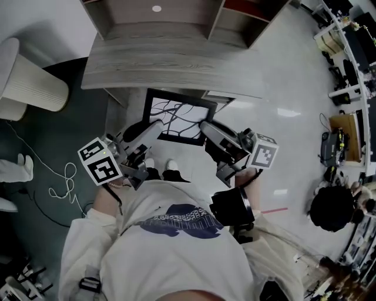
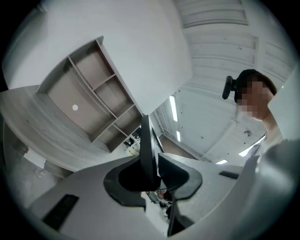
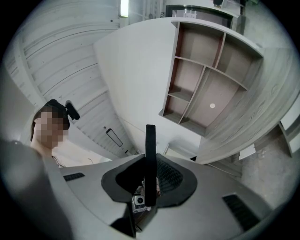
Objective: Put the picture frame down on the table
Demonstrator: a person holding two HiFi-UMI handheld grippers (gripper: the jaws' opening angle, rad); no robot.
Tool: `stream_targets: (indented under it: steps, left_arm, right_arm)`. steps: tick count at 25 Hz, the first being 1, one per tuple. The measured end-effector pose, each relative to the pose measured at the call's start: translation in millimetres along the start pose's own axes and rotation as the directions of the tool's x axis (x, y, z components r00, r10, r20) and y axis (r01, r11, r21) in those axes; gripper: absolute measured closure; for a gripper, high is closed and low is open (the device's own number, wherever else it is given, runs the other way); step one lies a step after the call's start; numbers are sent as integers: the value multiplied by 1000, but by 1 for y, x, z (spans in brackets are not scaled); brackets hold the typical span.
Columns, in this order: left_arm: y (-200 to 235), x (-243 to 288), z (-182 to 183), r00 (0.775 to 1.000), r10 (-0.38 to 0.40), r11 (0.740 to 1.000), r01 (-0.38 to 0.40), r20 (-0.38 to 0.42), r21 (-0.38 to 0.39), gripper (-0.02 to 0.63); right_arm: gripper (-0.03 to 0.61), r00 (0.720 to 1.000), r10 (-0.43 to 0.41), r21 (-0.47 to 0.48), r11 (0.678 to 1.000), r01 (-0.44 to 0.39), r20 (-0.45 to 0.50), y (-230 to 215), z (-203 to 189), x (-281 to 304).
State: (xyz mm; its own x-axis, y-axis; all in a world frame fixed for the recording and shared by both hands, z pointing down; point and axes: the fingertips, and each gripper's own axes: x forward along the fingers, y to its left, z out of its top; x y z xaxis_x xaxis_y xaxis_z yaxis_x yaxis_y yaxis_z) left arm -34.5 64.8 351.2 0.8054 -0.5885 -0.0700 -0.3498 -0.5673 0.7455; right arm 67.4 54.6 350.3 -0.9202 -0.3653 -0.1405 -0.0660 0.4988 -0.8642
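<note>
Counted: 1 picture frame [image 1: 179, 120], 2 grippers, 1 grey wood-grain surface [image 1: 170, 64], and 1 open shelf unit [image 1: 176, 14] at its back. A pale glossy floor [image 1: 282, 88] was noted beneath. The frame was held in the air just off the surface's near edge. 1 edge was clamped by the right gripper [image 1: 207, 128]. The fingers [image 2: 124, 180] of the left gripper [image 1: 154, 130] were parted slightly round the opposite edge.

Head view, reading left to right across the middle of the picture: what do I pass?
white ribbed cylinder → left gripper → picture frame → right gripper → bystander's head
</note>
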Motion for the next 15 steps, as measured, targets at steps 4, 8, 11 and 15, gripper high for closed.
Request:
stream_targets:
  steps: [4,8,11,15]
  left_arm:
    - [0,0,-3,998,9,1000,-8,-59,12,525]
    - [1,1,-4,997,15,1000,-14,-75,13,523]
    - [3,1,-4,997,18,1000,-17,-81,14,522]
    - [3,2,-4,996,19,1000,-18,-90,4,520]
  right_arm:
    - [511,1000,-15,-6,1000,15,5,1,2,1]
    - [511,999,-34,-9,999,34,13,0,2,-1]
    - [511,999,-44,-16,999,45,15,-1,2,0]
    - [511,998,-65,-18,998,65,12,1,3,0]
